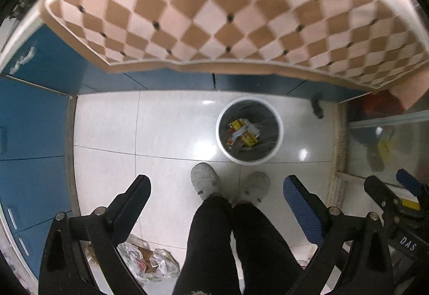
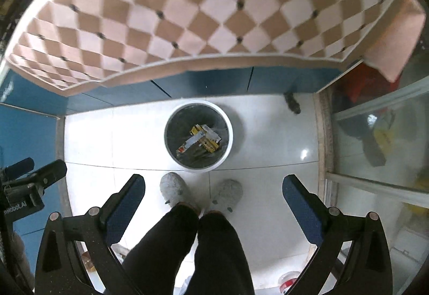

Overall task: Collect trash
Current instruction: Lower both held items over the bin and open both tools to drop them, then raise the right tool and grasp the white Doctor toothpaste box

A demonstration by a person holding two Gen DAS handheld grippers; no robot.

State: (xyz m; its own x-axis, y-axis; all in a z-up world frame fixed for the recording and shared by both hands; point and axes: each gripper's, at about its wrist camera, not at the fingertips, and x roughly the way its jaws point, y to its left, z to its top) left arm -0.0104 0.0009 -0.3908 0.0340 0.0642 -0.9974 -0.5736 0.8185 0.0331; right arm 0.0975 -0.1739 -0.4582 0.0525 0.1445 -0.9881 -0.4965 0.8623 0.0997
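A white round trash bin (image 1: 278, 139) with a dark liner stands on the white tiled floor; it also shows in the right wrist view (image 2: 229, 142). Yellow and white wrappers (image 1: 244, 132) lie inside it, and show in the right wrist view too (image 2: 205, 139). My left gripper (image 1: 217, 185) is open and empty, high above the floor, looking down. My right gripper (image 2: 213, 185) is open and empty, also high above the floor. The right gripper shows at the right edge of the left wrist view (image 1: 388, 187). The left gripper shows at the left edge of the right wrist view (image 2: 40, 168).
A table with a pink and tan checkered cloth (image 1: 228, 15) juts over the floor at the far side. The person's legs and grey slippers (image 1: 205, 181) stand just in front of the bin. Blue cabinets (image 1: 32, 120) line the left. Plastic bags (image 1: 150, 262) lie near the left leg. A glass panel (image 2: 380, 139) stands at right.
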